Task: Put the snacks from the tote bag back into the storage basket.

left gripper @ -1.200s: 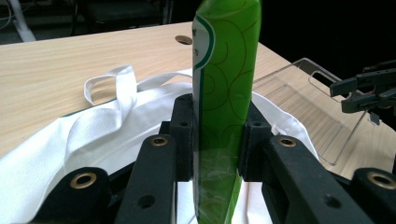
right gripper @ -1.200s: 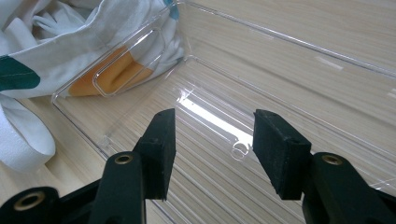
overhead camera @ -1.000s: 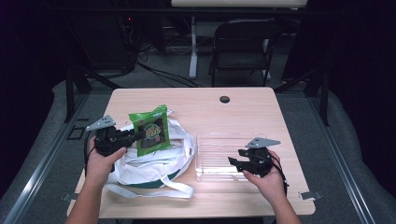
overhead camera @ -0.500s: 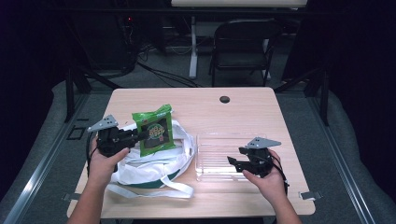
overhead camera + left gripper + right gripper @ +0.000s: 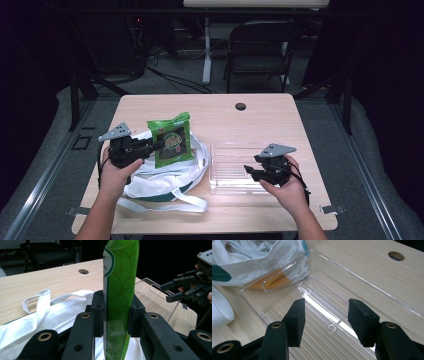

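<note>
The left gripper [image 5: 150,146] is clamping the green snack packet [image 5: 171,139] upright between its jaws; the clear tray [image 5: 222,152] is lying beyond them, beneath the right gripper's [image 5: 252,171] parted jaws.

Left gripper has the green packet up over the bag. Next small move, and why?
Probably carry the packet right, toward the clear tray. The left gripper is shut on it, lifted above the white bag; the tray lies bare beside the bag, with the right gripper open at its edge.
</note>
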